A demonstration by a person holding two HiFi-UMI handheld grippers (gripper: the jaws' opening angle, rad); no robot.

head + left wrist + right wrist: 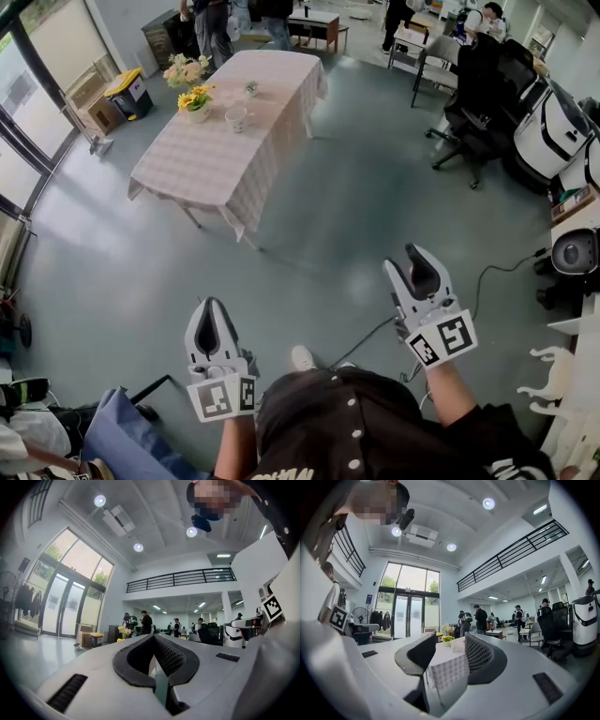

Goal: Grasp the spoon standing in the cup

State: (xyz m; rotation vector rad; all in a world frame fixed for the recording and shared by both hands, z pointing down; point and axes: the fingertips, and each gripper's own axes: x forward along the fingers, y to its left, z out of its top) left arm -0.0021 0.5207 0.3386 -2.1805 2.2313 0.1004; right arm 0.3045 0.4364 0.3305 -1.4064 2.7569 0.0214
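Observation:
A long table (211, 169) with a pale checked cloth stands across the room at the upper left. On it a small white cup (237, 118) sits beside a pot of yellow flowers (195, 101). The spoon is too small to make out. Both grippers are held low over the floor, far from the table. My left gripper (214, 304) has its fingertips together and holds nothing. My right gripper (415, 251) is open and empty. In the right gripper view the cup (455, 645) and the table (449, 670) show in the gap of the right gripper (451, 644).
Black office chairs (480, 103) and white machines (555, 131) line the right side. A black cable (506, 267) runs over the grey floor near my right gripper. A yellow-lidded bin (126, 90) stands by the windows. People stand at the far end.

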